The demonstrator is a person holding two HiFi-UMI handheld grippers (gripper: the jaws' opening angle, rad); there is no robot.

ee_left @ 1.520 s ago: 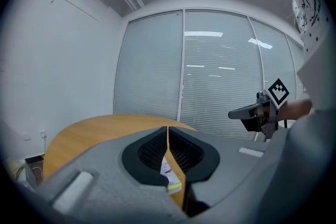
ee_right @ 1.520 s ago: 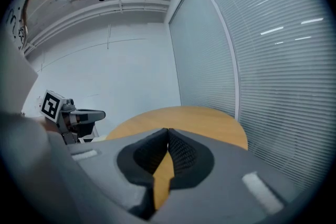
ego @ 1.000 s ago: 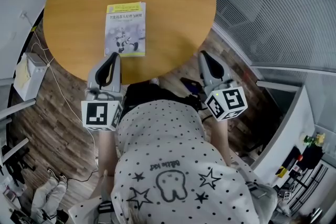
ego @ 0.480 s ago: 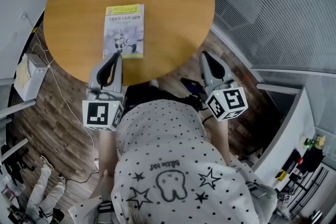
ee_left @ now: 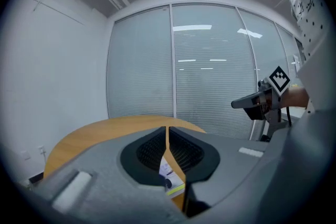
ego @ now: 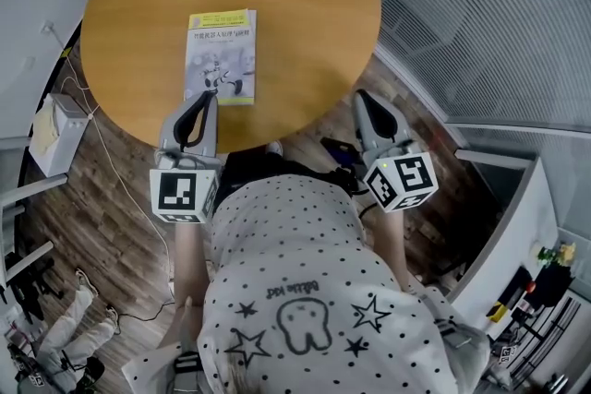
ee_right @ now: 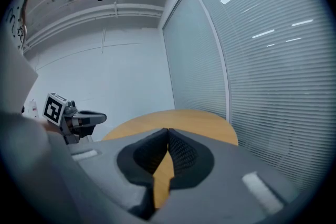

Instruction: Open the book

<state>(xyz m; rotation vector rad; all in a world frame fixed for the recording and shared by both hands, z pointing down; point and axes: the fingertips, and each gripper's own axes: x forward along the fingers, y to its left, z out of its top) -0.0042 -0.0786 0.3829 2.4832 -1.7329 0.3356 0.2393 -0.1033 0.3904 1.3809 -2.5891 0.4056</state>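
Observation:
A closed book (ego: 221, 56) with a pale cover and a yellow-green top band lies flat on the round wooden table (ego: 305, 5), left of centre. My left gripper (ego: 205, 96) hovers at the table's near edge, just short of the book's near edge, jaws shut with nothing in them. In the left gripper view a sliver of the book (ee_left: 171, 178) shows below the closed jaws of the left gripper (ee_left: 168, 131). My right gripper (ego: 359, 96) hangs off the table's near right edge, also shut and empty. Its own view shows the right gripper (ee_right: 168, 132) closed, with table top behind.
A wall of glass panels with blinds (ego: 480, 5) runs along the right. A white box (ego: 54, 132) with a cable sits on the wood floor at the left of the table. The person's spotted shirt (ego: 305, 291) fills the lower middle.
The left gripper has rolled slightly; its marker cube now sits a little further right and lower. The book and right gripper stay where they were.

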